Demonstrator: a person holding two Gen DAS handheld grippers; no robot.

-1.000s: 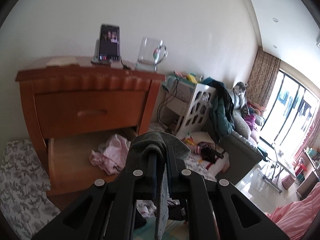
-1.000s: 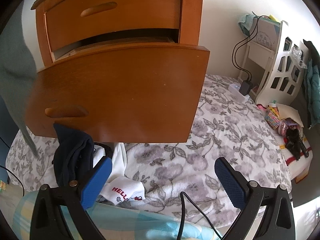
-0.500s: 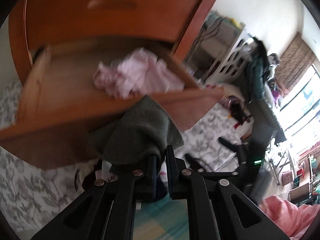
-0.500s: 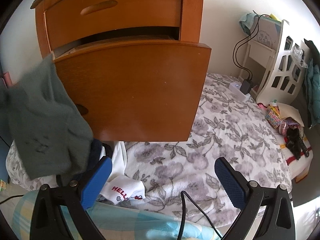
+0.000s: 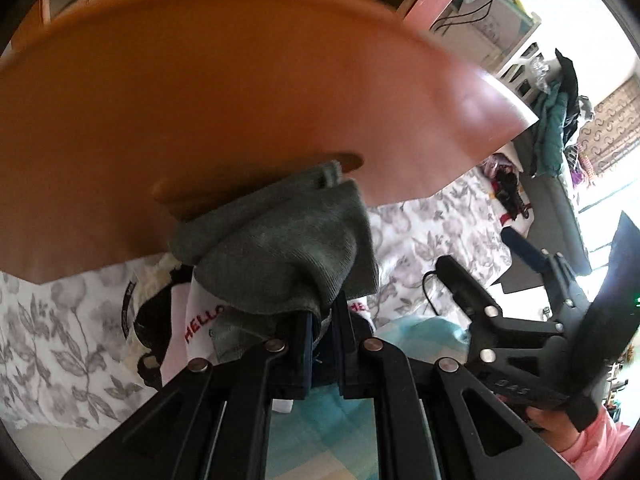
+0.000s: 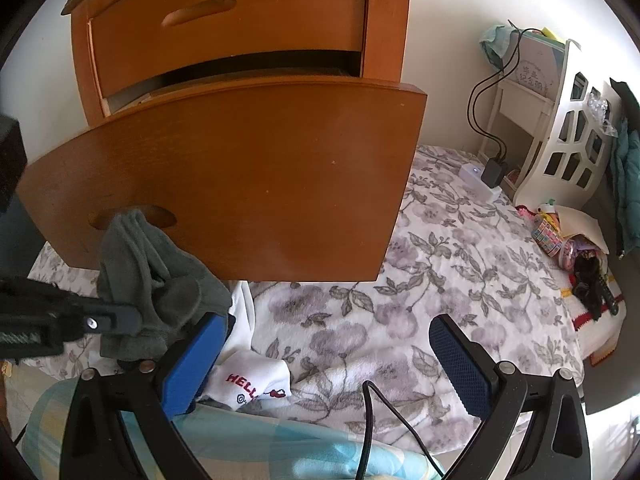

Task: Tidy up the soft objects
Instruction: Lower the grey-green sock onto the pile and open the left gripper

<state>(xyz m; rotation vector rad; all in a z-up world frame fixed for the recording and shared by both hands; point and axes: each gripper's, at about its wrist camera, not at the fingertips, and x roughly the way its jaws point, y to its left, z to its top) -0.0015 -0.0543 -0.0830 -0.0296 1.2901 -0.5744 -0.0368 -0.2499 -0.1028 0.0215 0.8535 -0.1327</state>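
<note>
Pinching a bunched grey-green cloth (image 5: 280,252) just before the open drawer front (image 6: 240,176), the left tool (image 5: 322,320) holds it at a gathered fold. Soft, light, floppy; likely best held by bunched folds. Right tool (image 6: 328,356) spread, empty.

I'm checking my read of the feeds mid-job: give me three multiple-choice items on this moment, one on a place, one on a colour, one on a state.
1. Where is the grey-green cloth?
A. inside the drawer
B. in front of the open drawer's front panel
C. on the white shelf

2. What colour are the right gripper pads?
A. blue
B. red
C. yellow

3. How does the left gripper stand?
A. open, empty
B. shut on the cloth
C. out of view

Answers: B, it hangs before the panel's handle recess; A, blue pads show; B, its fingers pinch the fabric.
</note>
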